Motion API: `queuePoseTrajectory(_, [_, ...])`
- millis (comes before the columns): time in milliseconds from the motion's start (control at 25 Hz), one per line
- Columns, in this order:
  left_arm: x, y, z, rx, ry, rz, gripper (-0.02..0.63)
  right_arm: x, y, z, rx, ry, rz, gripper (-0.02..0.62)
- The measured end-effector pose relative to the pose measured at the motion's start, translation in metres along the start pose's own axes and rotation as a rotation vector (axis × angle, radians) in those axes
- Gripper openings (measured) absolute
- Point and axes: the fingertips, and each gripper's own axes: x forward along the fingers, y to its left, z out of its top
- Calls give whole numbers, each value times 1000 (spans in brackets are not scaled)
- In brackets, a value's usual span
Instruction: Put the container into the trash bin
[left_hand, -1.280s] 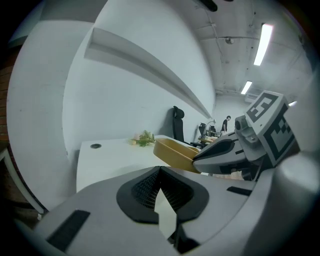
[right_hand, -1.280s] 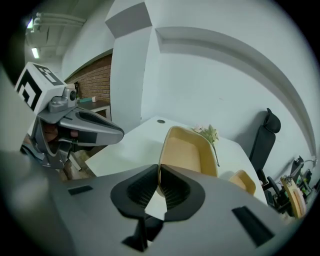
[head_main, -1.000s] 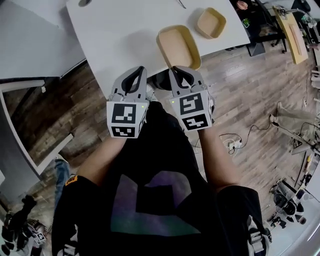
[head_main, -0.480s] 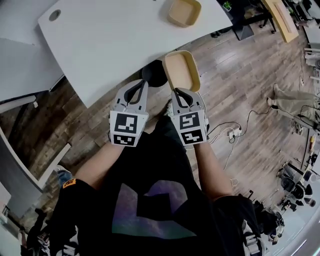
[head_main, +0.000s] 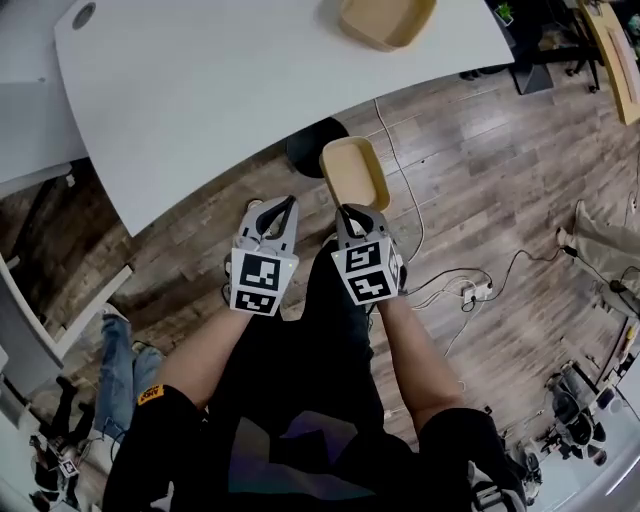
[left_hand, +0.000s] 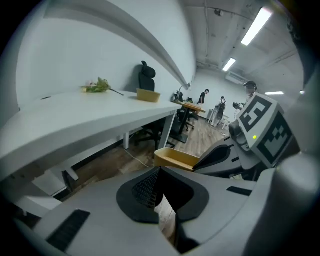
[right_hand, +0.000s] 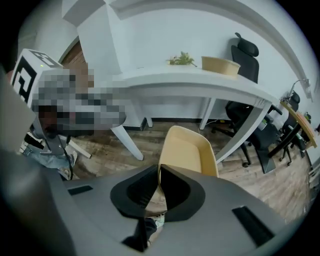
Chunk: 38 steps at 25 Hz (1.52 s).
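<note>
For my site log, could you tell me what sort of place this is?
Probably an open-plan office or lab: a long white desk, a black office chair and ceiling strip lights.

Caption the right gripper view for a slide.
Right claw shut on a tan container by its rim, in front of a white table.

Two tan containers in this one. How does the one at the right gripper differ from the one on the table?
The held container hangs in the air over the floor; the other container rests on the table. The held container is clamped by its rim in the right gripper; the other container is untouched. Both are tan, open and look empty.
</note>
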Motion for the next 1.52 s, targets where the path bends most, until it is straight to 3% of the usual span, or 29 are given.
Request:
queuePoseTrajectory(280, [61,36,-42,-35,43,65,9,109,-26,-15,-12,47,80,32])
queuePoseTrajectory(680, [112,61,-91,-125,45,116,9,183,-38,-30,-33,71,126,34])
queuePoseTrajectory(920, [130,74,-96,-165,26,117,9,228,-51,-38,-12,86,140,35])
queuePoseTrajectory(1400, [152,89,-84,-124,3,83,9,281,-65,-37,82,93,125,56])
queuePoseTrajectory(1520, [150,90,-78,-117,11,74,9,282,-71,-33,119,91,119,96])
